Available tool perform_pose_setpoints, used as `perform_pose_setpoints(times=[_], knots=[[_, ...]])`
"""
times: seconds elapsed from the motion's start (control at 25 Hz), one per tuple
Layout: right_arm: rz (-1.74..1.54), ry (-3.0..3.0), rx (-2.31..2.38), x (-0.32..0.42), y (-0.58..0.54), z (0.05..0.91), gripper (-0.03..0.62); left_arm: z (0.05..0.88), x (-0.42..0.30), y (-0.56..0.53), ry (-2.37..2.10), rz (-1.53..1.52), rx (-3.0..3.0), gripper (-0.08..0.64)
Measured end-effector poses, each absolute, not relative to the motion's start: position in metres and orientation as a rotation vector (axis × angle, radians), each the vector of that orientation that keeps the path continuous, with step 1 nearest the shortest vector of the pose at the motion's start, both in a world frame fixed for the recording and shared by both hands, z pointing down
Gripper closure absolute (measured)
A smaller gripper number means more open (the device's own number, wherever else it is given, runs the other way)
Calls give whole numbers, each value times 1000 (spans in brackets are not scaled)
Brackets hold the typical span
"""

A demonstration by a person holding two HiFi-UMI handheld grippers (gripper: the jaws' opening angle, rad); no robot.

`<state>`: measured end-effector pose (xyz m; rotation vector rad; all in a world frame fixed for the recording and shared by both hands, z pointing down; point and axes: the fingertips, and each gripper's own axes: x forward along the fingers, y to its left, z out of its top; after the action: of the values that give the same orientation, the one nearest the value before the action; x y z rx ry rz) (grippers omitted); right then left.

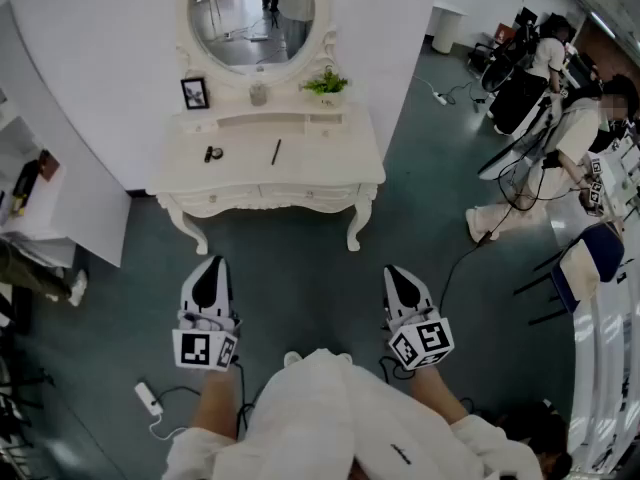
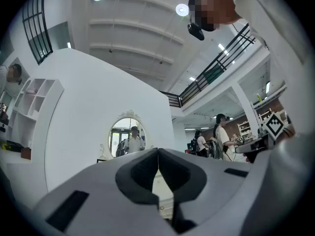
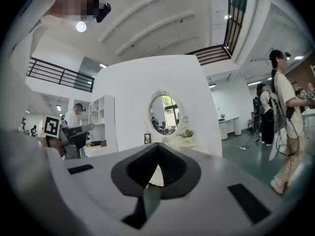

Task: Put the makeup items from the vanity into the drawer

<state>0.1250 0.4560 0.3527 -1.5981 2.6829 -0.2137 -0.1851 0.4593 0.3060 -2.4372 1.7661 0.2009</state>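
Hovering short of vanity: left gripper and right gripper both empty, jaws together. Makeup lay on vanity top, well apart from claws: small round compact at 12 o'clock from left gripper, slim dark pencil at 1 o'clock, long axis roughly 12-to-6. From right gripper, pencil sat between 10 and 11 o'clock, so left gripper looked nearer both. Drawer looked closed.

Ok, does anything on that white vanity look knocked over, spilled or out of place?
Nothing stands out. A small round black makeup item and a slim black pencil lie apart on the white vanity top; the black-framed picture and green potted plant stand upright at the back. The drawers look shut.
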Motion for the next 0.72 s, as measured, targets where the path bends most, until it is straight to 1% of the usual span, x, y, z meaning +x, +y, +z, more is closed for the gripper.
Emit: perform_pose_setpoints(times=[0.4,0.64,0.68,0.72], knots=[[-211,2684,-1581,118,453,351,575,308,-187,454,1737,202,-2451,532],[-216,2677,-1593,107,451,352,575,308,-191,452,1702,270,-2518,527],[-216,2677,-1594,105,451,352,575,308,-192,452,1695,272,-2527,496],[-217,2676,-1595,102,451,351,575,309,-193,452,1690,273,-2536,438]])
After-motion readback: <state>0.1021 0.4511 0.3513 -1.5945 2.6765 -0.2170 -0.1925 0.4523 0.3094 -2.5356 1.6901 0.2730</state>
